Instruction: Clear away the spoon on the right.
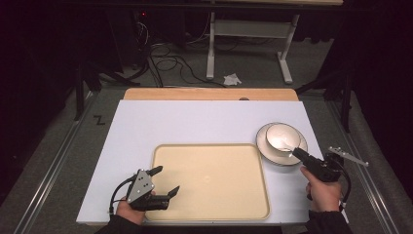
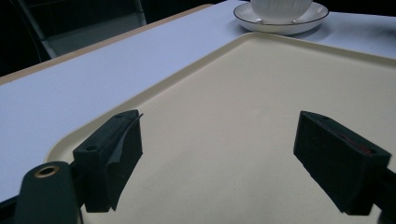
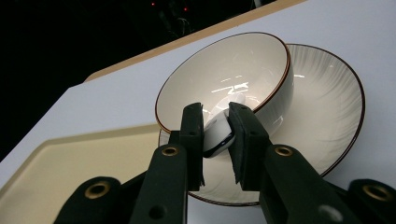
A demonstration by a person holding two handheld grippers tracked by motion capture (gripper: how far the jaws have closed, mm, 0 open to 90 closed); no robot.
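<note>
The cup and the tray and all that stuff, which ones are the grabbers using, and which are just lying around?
In use:
- cup, its handle pinched by the right gripper
- saucer under the cup
- tray, where the open left gripper hovers

Lying about:
- crumpled paper on the floor
- cables on the floor

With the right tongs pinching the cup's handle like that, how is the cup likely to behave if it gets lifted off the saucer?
The cup looks glazed and glossy, so its handle may slip between the right tongs. Held by the handle alone, it would likely tilt. It looks like ceramic, so probably rigid and chippable against the saucer.
</note>
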